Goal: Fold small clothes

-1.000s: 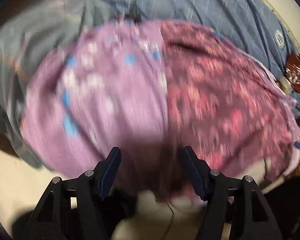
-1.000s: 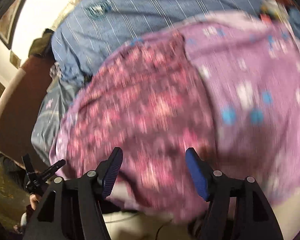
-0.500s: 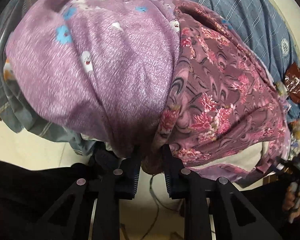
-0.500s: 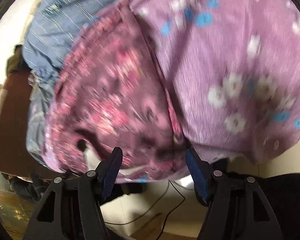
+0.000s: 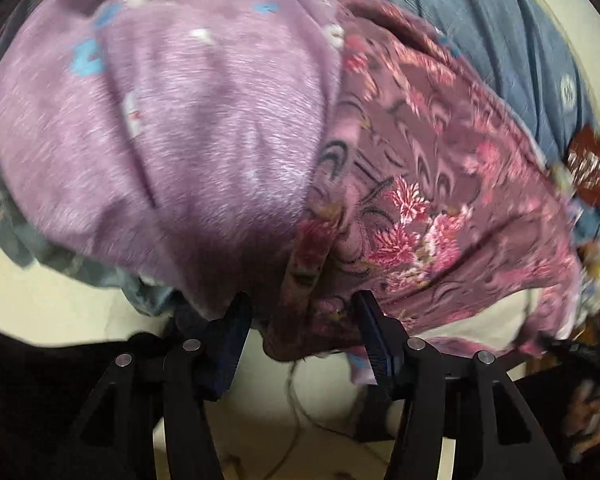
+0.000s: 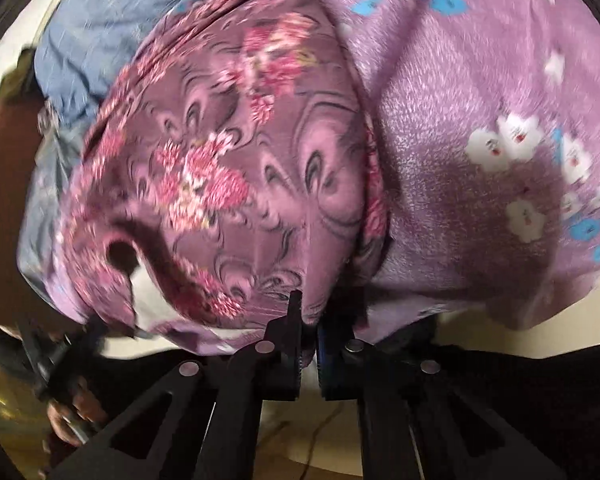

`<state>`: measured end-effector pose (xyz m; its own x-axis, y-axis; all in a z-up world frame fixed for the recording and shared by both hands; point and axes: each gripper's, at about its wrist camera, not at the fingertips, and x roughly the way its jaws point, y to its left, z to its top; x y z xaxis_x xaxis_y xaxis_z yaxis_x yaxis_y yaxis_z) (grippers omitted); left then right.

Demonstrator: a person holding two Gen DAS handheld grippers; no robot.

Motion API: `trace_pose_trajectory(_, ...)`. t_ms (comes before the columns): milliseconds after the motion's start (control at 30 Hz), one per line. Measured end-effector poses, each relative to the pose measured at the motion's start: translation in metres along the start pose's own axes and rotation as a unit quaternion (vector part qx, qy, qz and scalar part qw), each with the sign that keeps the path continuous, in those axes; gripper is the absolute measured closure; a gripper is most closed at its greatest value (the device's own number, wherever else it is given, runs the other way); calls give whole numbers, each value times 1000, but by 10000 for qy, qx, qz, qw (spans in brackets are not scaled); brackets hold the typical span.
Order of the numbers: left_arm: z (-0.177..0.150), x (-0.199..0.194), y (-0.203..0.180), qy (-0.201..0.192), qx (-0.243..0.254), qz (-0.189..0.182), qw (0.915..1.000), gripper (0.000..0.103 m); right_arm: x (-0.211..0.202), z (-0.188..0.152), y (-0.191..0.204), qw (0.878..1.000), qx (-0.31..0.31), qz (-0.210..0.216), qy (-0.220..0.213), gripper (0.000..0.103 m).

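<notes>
A small garment lies over the table edge: a maroon floral-patterned half and a lilac half with white and blue flowers. My left gripper is open, its fingers either side of the garment's hanging near edge at the seam. My right gripper is shut on the near edge of the maroon floral half, next to the lilac half. The left gripper and its hand show at the lower left of the right wrist view.
A blue striped cloth covers the table behind the garment; it also shows in the right wrist view. A dark red packet lies at the right. Cream floor and a cable are below the table edge.
My left gripper, shut on the garment's edge half a second ago, has opened. My right gripper, open before, has closed on the maroon edge. Both moved in close to the table edge.
</notes>
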<state>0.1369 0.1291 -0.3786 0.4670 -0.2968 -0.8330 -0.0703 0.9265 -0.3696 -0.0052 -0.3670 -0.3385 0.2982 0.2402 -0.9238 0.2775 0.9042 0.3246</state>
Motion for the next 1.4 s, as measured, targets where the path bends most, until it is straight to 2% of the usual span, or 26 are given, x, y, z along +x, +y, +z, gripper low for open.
trace_pose_trajectory(33, 0, 3, -1, -12, 30, -6, 10000, 53, -3, -2, 2, 9999, -67, -92, 19, 99)
trace_pose_trajectory(67, 0, 6, -2, 9, 79, -33, 10000, 70, -7, -4, 4, 9997, -150, -189, 39, 99)
trace_pose_trajectory(133, 0, 12, -2, 164, 167, -124, 9996, 94, -17, -7, 2, 9984, -295, -482, 68, 99)
trace_pose_trajectory(267, 1, 11, 4, 136, 7, -429, 9990, 98, -37, -11, -13, 9972, -196, -710, 116, 99)
trace_pose_trajectory(467, 1, -18, 28, -9, -68, -741, 9972, 98, -66, -9, -48, 9950, 107, -990, -13, 99)
trace_pose_trajectory(533, 0, -29, 31, -83, 11, -784, 9969, 98, -74, -8, -60, 9915, 229, -1279, -105, 99)
trace_pose_trajectory(600, -2, -37, 31, -135, 52, -788, 9968, 97, -79, -9, -70, 9921, 436, -1166, -136, 98)
trace_pose_trajectory(633, -4, -40, 33, -135, 42, -739, 9972, 95, -81, -9, -74, 9939, 558, -941, -115, 93)
trace_pose_trajectory(700, -5, -40, 34, -72, -19, -564, 9984, 75, -86, -10, -76, 9968, 679, -411, -130, 86)
trace_pose_trajectory(733, -6, -37, 28, -1, -115, -440, 9990, 39, -87, -10, -76, 9970, 706, -282, -143, 64)
trace_pose_trajectory(767, -5, -32, 28, 107, -251, -333, 9991, 21, -86, -9, -73, 9971, 737, -127, -160, 45)
trace_pose_trajectory(833, -3, -21, 26, 206, -418, -374, 9982, 21, -83, -4, -61, 9973, 681, 116, -240, 36)
trace_pose_trajectory(900, 2, -3, 15, 424, -334, -354, 9979, 22, -79, -4, -53, 9980, 584, 131, -207, 36)
trace_pose_trajectory(933, 4, 4, 11, 471, -290, -365, 9978, 27, -74, -1, -50, 9982, 562, 111, -185, 36)
trace_pose_trajectory(1000, 3, 12, -2, 503, 22, -457, 9977, 49, -66, 1, -50, 9985, 504, 46, -196, 37)
trace_pose_trajectory(1033, 1, 13, -9, 527, 235, -480, 9972, 72, -62, 0, -49, 9985, 498, 9, -220, 36)
trace_pose_trajectory(1067, -2, 13, -15, 549, 443, -542, 9960, 88, -57, 1, -50, 9985, 489, -28, -243, 36)
trace_pose_trajectory(1133, -6, 10, -21, 528, 668, -678, 9941, 92, -39, 6, -45, 9986, 432, -134, -265, 36)
trace_pose_trajectory(1233, -6, 1, -17, 481, 658, -883, 9927, 96, -22, 13, -47, 9987, 421, -222, -155, 35)
trace_pose_trajectory(1300, -7, -11, -9, 440, 583, -1058, 9917, 97, -7, 18, -43, 9993, 367, -83, 13, 39)
trace_pose_trajectory(1333, -7, -19, -5, 412, 541, -1171, 9908, 97, 0, 17, -41, 9994, 320, -59, 108, 57)
trace_pose_trajectory(1367, -9, -28, -1, 398, 519, -1272, 9897, 97, 6, 16, -36, 9993, 237, -60, 281, 90)
trace_pose_trajectory(1400, -10, -39, 3, 381, 496, -1437, 9876, 98, 11, 13, -31, 9988, 94, -43, 486, 98)
